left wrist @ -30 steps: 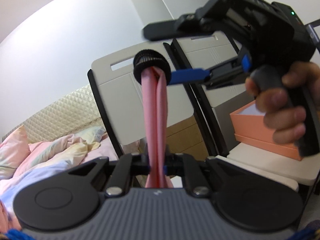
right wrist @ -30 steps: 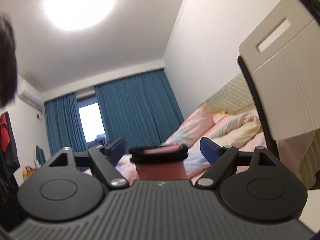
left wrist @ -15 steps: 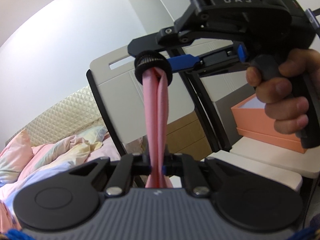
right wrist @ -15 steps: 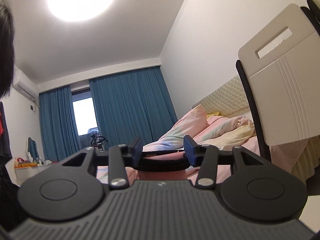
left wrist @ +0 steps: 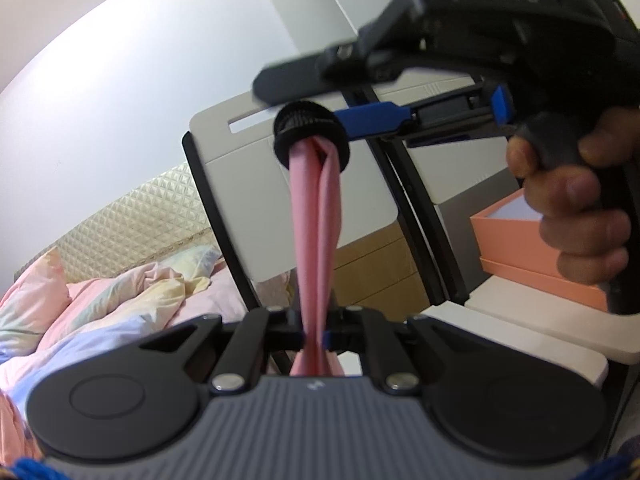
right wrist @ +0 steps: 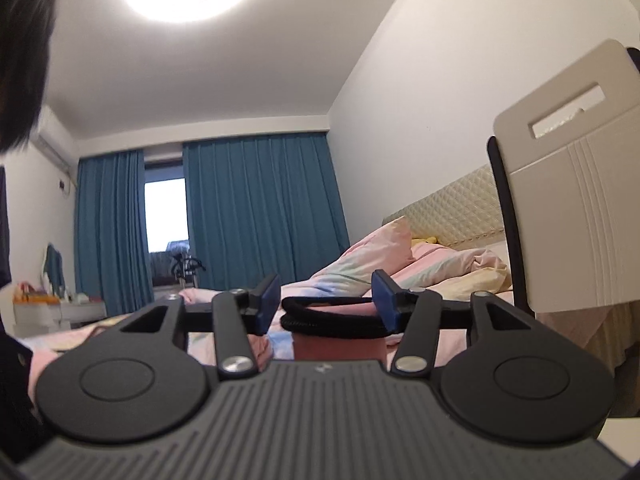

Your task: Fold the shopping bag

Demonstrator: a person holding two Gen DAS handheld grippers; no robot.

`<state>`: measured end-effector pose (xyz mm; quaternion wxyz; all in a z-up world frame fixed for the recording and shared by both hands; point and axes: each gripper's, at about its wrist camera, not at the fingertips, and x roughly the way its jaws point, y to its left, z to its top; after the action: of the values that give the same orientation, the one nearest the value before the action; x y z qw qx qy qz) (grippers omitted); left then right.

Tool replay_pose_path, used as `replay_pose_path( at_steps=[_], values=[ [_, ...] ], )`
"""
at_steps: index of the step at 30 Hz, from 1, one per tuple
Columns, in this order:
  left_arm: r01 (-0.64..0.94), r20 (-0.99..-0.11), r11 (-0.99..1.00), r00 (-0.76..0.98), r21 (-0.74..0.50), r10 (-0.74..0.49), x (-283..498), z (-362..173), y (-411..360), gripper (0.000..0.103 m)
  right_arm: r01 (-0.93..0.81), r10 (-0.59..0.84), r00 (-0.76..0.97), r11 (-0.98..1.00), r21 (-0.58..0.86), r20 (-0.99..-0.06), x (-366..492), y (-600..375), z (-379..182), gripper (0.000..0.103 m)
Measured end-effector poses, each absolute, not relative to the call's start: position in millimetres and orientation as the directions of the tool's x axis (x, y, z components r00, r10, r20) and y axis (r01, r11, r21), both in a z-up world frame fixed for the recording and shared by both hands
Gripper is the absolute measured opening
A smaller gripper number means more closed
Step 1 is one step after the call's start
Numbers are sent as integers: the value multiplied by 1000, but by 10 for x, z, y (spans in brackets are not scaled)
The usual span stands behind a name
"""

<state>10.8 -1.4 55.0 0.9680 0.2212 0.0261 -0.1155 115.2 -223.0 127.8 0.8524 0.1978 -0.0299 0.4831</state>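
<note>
The left gripper is clamped on the pink shopping bag, a smooth cloth twisted into a long rope held in the air between the two tools. Only the left wrist view shows the rope rising to a ribbed black elastic band that rings its upper end, with the person's hand on the other tool's grip. The right wrist view alone shows the right gripper with its blue pads spread wide; the band lies between them, touching the right pad. Behind stand a pale chair back, a quilted headboard, rumpled pastel bedding and teal curtains.
</note>
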Motion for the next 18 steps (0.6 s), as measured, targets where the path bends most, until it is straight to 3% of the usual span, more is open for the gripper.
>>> replay_pose_path(
  at_steps=[9, 18],
  values=[
    [230, -103, 871, 973, 434, -205, 96, 529, -25, 8, -827, 810, 543, 469, 309, 222, 1160, -2215, 1244, 55],
    [220, -91, 872, 976, 436, -200, 70, 526, -32, 8, -759, 793, 592, 487, 432, 146, 1364, -2142, 1081, 55]
  ],
)
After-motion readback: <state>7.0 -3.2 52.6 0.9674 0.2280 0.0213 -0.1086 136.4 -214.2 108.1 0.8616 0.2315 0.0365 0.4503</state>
